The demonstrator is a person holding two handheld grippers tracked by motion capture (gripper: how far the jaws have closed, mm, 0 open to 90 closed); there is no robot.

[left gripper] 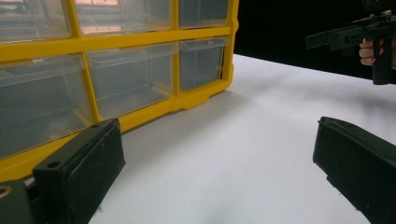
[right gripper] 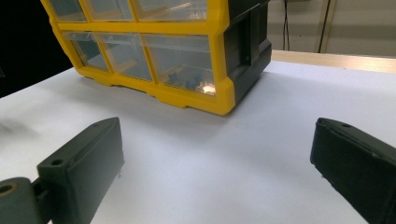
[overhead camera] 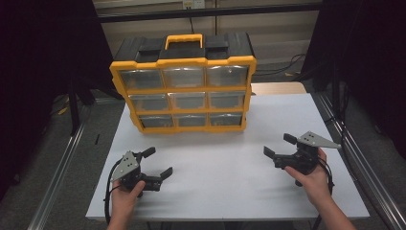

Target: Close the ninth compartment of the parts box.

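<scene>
I hold my left hand-held gripper [overhead camera: 159, 162] and right hand-held gripper [overhead camera: 276, 145] wide open and empty on the near side of the white worktop [overhead camera: 215, 158], both facing the yellow-framed plastic drawer organiser [overhead camera: 184, 91], ready to reach its clear drawers.

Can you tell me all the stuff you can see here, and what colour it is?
Drawer organizer: one, yellow frame with black back and yellow handle, nine clear drawers, standing at the far middle of the table.
Small blue bits: a few, blue, inside the bottom drawer nearest the right gripper view's camera.
Table: one, white top.
Left hand-held gripper: one, black with grey plate, near left, jaws open.
Right hand-held gripper: one, black with grey plate, near right, jaws open.
</scene>
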